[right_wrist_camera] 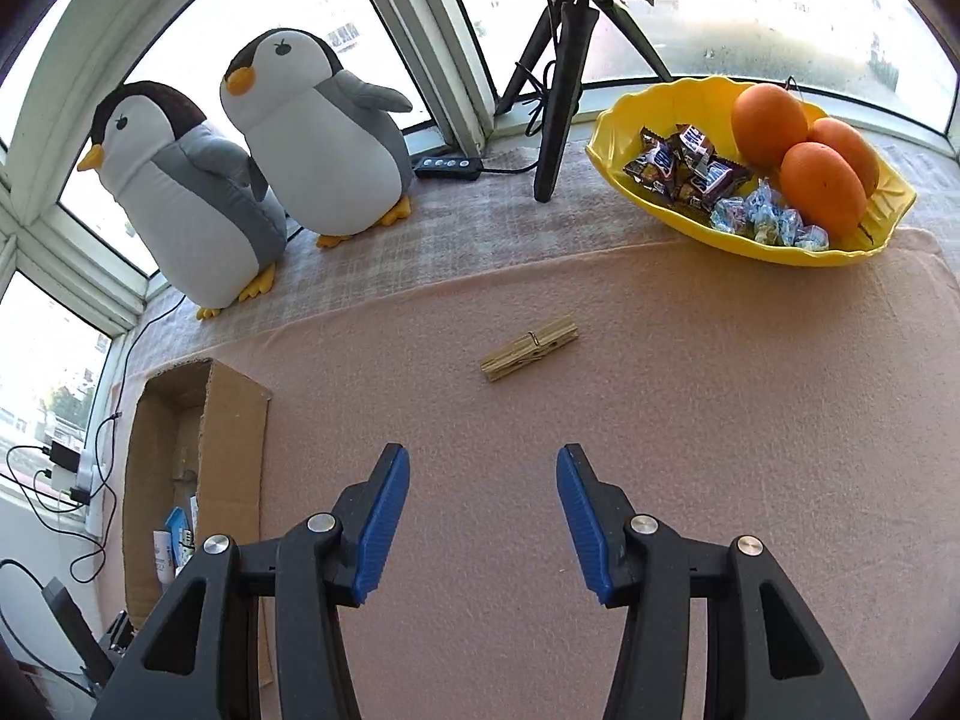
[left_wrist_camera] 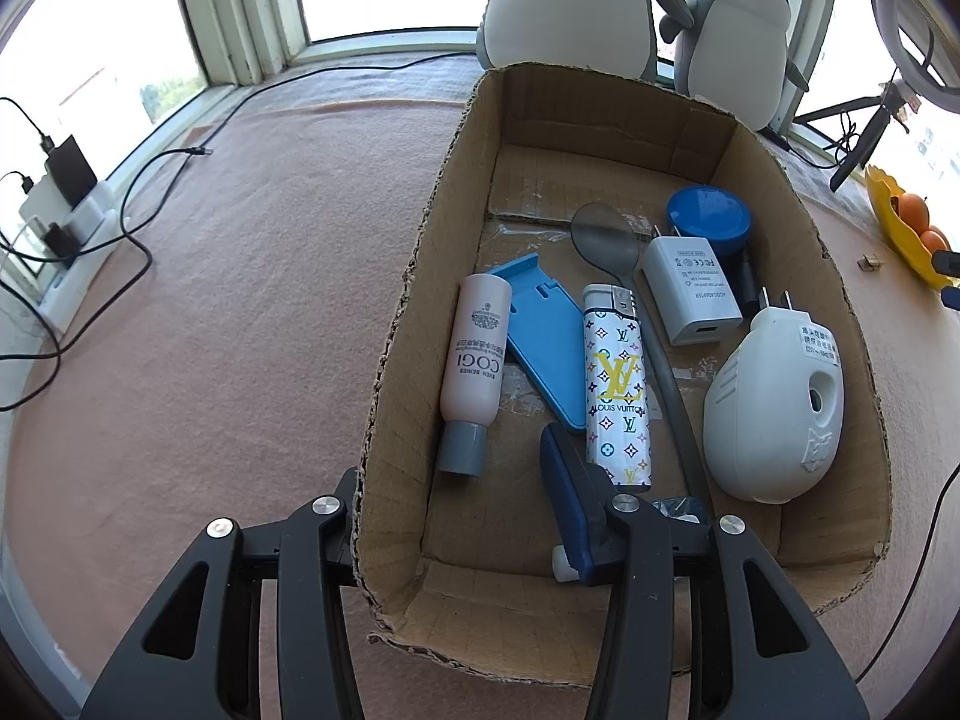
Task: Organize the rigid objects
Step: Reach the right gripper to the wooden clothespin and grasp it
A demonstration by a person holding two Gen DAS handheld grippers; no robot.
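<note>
A cardboard box (left_wrist_camera: 606, 114) holds several rigid items: a pink bottle (left_wrist_camera: 474, 360), a blue stand (left_wrist_camera: 540, 336), a patterned lighter (left_wrist_camera: 618, 384), a spoon (left_wrist_camera: 606, 240), a white charger (left_wrist_camera: 690, 288), a blue lid (left_wrist_camera: 708, 216) and a white plug-in device (left_wrist_camera: 774, 414). My left gripper (left_wrist_camera: 450, 468) straddles the box's near left wall, one finger outside and the blue-padded finger (left_wrist_camera: 570, 480) inside, jaws apart. A wooden clothespin (right_wrist_camera: 529, 355) lies on the pink cloth ahead of my right gripper (right_wrist_camera: 483, 462), which is open and holds nothing.
Two plush penguins (right_wrist_camera: 198, 198) stand on the sill behind the box (right_wrist_camera: 234, 438). A yellow bowl (right_wrist_camera: 624, 138) with oranges and sweets sits at the far right, beside a black tripod (right_wrist_camera: 564, 60). Cables and chargers (left_wrist_camera: 66, 204) lie at the left.
</note>
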